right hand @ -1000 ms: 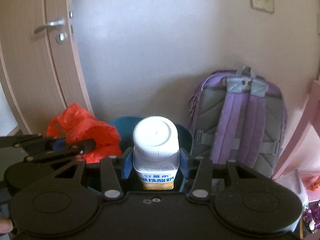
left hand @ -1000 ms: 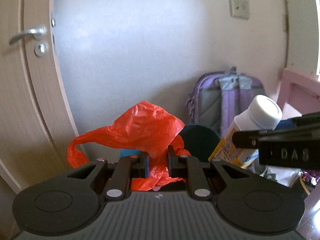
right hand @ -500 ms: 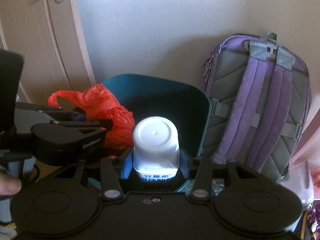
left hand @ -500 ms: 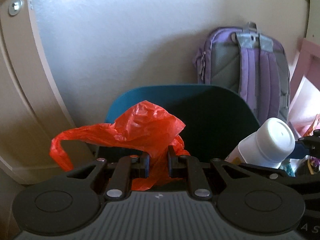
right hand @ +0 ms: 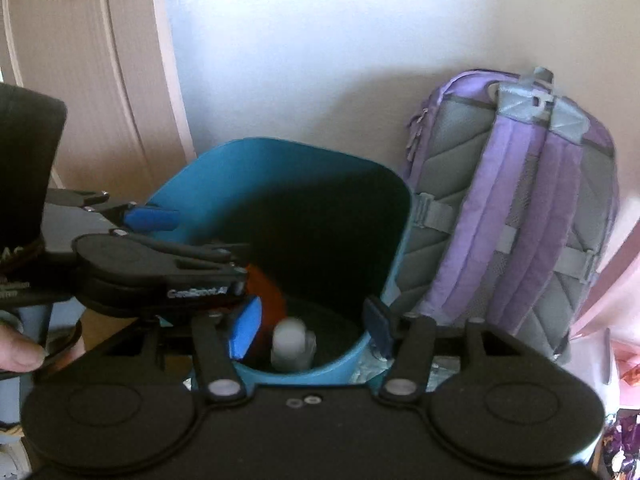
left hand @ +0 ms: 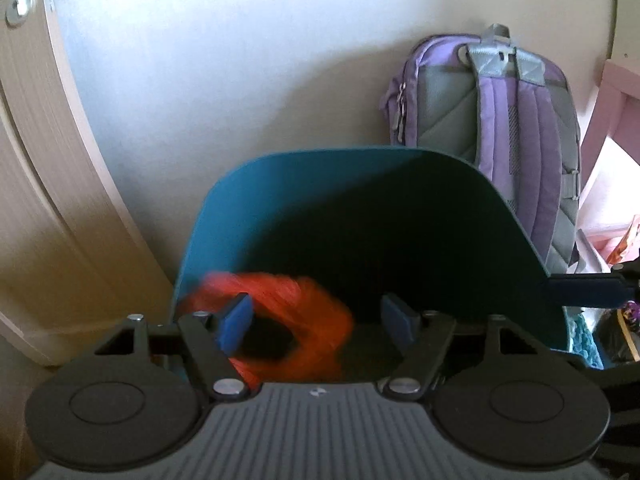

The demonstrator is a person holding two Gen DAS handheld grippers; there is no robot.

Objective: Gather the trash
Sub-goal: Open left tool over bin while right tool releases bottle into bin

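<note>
Both of my grippers are over the teal bin (left hand: 280,200), which stands against the white wall (left hand: 240,60) with a purple backpack (left hand: 520,120) just beside it on the right and a wooden door (left hand: 40,160) to the left; left gripper (left hand: 316,316): jaws opening, blue pads spread wide with nothing pressed between them; the orange plastic bag (left hand: 296,292) shows as a motion-blurred streak below and between the fingers, inside the bin's mouth, free of the pads. Right gripper (right hand: 310,318): jaws opening too, pads clear of the white-capped bottle (right hand: 292,344); bottle is blurred, lying low inside the bin between the spread fingers, touching neither as far as I can tell; a patch of the orange bag sits just left of it in the right wrist view; fingertips of the person's hand (right hand: 20,350) show at the left edge of that view.
</note>
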